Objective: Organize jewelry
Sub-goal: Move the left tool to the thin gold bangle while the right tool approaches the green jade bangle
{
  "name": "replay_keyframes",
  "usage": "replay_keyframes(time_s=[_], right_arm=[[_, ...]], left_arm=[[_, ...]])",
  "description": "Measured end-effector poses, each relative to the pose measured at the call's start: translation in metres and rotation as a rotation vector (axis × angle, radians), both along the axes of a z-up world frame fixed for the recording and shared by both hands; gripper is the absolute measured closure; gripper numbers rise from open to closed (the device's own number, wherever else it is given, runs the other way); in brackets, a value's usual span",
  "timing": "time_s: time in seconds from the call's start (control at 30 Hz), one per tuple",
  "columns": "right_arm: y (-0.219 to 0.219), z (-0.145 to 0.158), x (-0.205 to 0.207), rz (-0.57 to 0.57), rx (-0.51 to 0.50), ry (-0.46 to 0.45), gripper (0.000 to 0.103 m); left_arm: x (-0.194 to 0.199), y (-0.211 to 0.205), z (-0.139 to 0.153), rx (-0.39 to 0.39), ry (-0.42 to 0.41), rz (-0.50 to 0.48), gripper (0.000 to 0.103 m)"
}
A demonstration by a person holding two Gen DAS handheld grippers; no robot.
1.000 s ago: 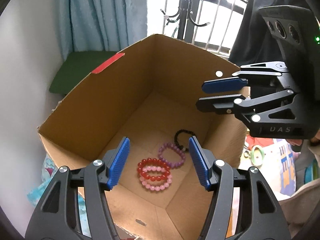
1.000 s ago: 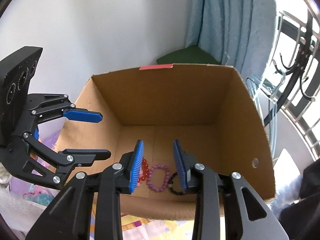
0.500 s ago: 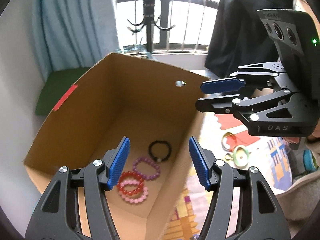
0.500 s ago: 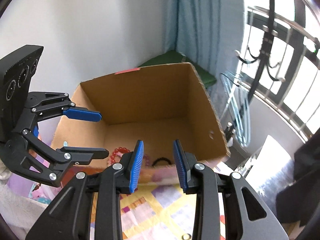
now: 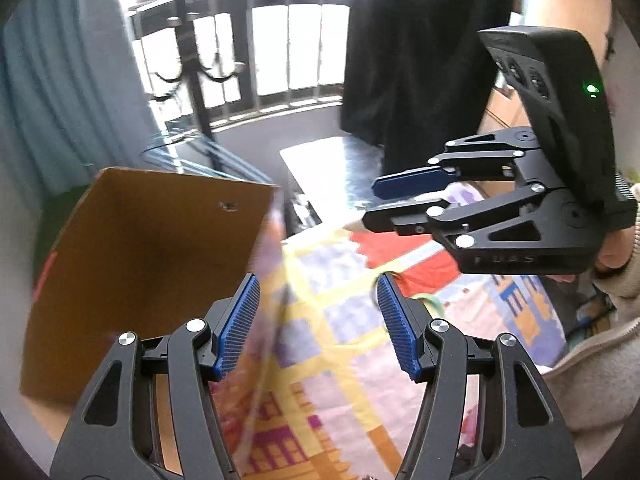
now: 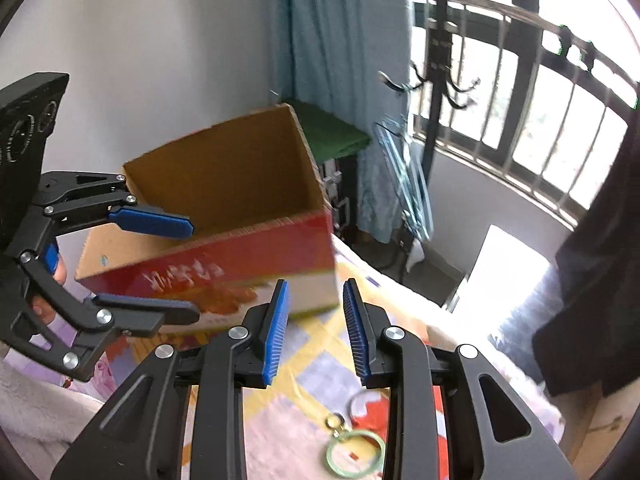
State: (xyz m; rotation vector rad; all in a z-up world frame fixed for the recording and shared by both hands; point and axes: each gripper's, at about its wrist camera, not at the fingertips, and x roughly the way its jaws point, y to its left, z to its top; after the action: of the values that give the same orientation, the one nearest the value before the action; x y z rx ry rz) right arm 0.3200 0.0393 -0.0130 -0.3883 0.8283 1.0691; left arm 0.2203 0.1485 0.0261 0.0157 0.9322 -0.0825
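Two handheld black grippers with blue ribbed finger pads hover above a bed-like surface. The left gripper (image 5: 318, 322) has its fingers spread wide apart, holding and touching nothing. The right gripper (image 6: 314, 328) is also parted, more narrowly, and likewise empty; in the left wrist view it (image 5: 404, 204) hangs to the right and farther off, held in a person's hand (image 5: 612, 252). Beneath both lies a patterned blanket (image 5: 340, 340) in yellow, pink, red and lilac blocks. On the blanket, just below and between the right gripper's fingers, sit a pale green bangle (image 6: 354, 454), a small gold-coloured ring (image 6: 334, 422) touching it, and a thin clear ring (image 6: 362, 402) just beside them. An open cardboard box (image 6: 224, 200) with a red printed side stands on the blanket to the left, beyond the grippers; its contents cannot be seen from either view. Behind it are a white wall, a teal curtain (image 6: 340, 60), a green cushion (image 6: 328, 132), a black coat stand (image 6: 438, 60) and a barred window (image 6: 540, 100). A dark garment (image 5: 420, 60) hangs at the right. Much of the left view is motion-blurred.
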Motion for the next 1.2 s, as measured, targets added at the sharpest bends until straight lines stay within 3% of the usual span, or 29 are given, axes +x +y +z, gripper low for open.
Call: replay_keyframes(time_s=[0.2,0.37,0.53,0.97,1.2], right_arm=[[-0.031,-0.027,0.009,-0.072,-0.029,0.037,0.075],[-0.059,-0.054,0.012,-0.131,-0.042,0.088,0.075],[-0.076,-0.079,0.012,-0.165,-0.08,0.084,0.075],[-0.102,-0.157,0.005,-0.195,-0.18,0.149,0.075],[-0.115,-0.19,0.008,-0.238,-0.208,0.195,0.075]], left_arm=[[0.016,-0.025,-0.025,-0.058,0.019,-0.05,0.044],[0.03,-0.049,-0.061,-0.023,0.062,-0.083,0.044],[0.038,-0.053,-0.087,-0.061,0.05,-0.076,0.045],[0.073,-0.057,-0.152,-0.09,0.125,-0.034,0.045],[0.089,-0.067,-0.187,-0.058,0.178,-0.036,0.045]])
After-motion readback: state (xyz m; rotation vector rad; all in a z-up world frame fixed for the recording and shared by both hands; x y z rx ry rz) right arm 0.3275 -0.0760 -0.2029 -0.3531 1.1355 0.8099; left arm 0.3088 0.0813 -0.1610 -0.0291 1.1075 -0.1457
